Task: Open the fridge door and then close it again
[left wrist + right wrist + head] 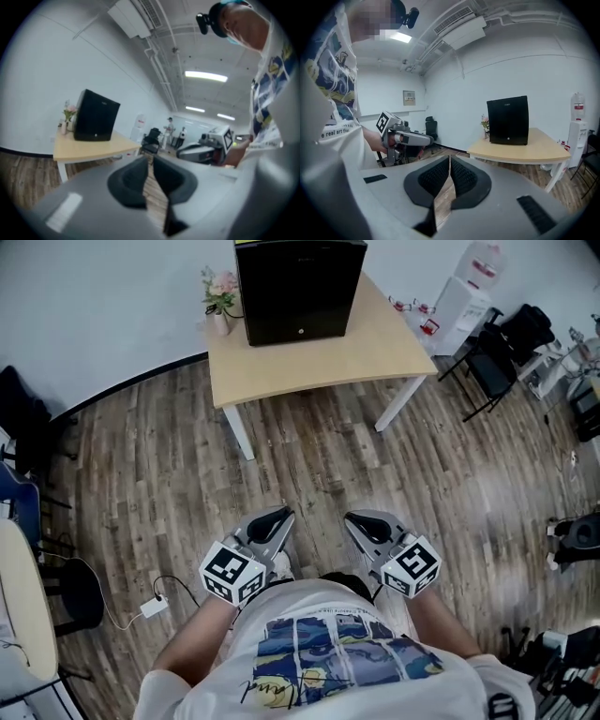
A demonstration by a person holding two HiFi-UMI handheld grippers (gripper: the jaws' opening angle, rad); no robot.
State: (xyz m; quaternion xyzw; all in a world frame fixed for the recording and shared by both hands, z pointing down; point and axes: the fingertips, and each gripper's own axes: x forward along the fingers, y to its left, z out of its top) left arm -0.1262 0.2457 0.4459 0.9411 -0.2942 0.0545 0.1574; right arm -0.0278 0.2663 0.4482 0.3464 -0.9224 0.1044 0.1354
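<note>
The black mini fridge [298,292] stands with its door closed at the back of a light wooden table [309,367], far ahead of me. Both grippers hang close to my body over the wood floor, well short of the table. My left gripper [281,515] has its jaws slightly apart with nothing between them; in the left gripper view [150,158] the fridge [96,116] sits far off to the left. My right gripper [356,517] is shut and empty; in the right gripper view [449,158] the fridge [507,120] stands far off to the right.
A small vase of flowers [221,298] stands left of the fridge. A water dispenser [464,301] and black chairs [502,348] are at the right. A charger and cable [155,604] lie on the floor at my left. Two people [169,126] stand far back.
</note>
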